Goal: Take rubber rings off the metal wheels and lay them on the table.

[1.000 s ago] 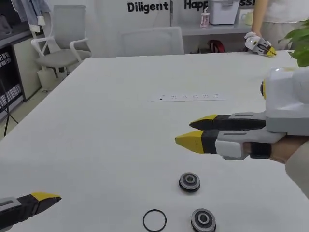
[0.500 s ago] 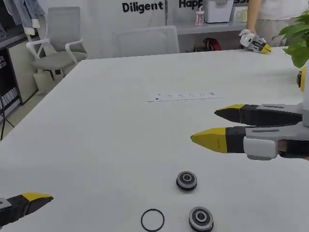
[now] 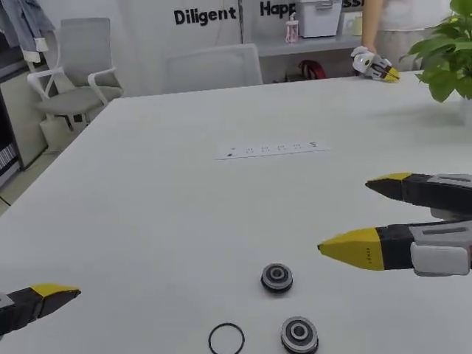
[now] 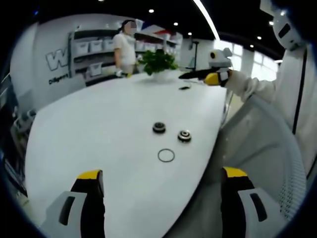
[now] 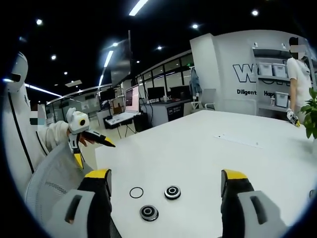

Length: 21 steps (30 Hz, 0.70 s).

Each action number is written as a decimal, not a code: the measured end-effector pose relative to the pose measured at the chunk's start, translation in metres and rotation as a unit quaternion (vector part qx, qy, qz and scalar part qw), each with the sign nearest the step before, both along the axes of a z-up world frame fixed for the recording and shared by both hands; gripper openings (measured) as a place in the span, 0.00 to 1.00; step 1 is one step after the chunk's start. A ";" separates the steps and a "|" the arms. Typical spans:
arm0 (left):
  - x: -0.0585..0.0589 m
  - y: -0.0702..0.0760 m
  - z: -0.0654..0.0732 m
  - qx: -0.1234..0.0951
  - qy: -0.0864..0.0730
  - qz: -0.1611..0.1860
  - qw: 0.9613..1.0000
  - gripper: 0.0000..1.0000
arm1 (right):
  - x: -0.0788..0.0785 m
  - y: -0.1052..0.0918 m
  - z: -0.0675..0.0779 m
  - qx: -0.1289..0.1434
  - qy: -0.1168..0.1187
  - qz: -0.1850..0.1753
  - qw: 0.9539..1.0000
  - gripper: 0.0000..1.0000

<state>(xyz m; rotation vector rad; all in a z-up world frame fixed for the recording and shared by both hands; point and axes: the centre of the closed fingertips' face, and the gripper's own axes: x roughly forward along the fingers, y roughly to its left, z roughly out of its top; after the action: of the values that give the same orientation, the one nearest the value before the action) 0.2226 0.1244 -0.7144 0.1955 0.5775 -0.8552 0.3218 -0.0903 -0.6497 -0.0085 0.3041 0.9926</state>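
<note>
The right gripper hangs above the desk with its jaws spread and empty. The left gripper is likewise spread wide and holds nothing.

Two metal wheels, the farther wheel and the nearer wheel, lie flat close to the desk's near edge. One loose rubber ring lies just beside the nearer wheel.

Probable faults:
- Neither wheel is restrained. A one-sided push is likely to slide it toward the near edge and off the desk.
- A jaw tip may slip on the metal, letting a stretched ring snap back or fly off.
- Closing on the loose ring wastes the grasp.
</note>
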 end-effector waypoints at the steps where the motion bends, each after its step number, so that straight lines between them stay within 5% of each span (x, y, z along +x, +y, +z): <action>1: 0.000 -0.001 0.000 0.001 -0.001 -0.003 1.000 1.00 | -0.001 -0.002 -0.001 0.001 0.001 -0.002 1.000 0.89; 10: 0.002 -0.006 0.008 0.000 -0.007 -0.013 1.000 1.00 | -0.006 -0.012 -0.013 -0.007 0.008 -0.008 1.000 1.00; 21: 0.007 -0.014 0.016 -0.003 -0.017 -0.025 1.000 1.00 | -0.018 -0.021 -0.037 -0.007 0.034 -0.018 0.999 1.00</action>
<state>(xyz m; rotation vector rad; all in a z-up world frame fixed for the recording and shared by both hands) 0.2299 0.1108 -0.6986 0.2200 0.5403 -0.9007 0.3042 -0.1109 -0.6864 0.0174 0.3723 0.9565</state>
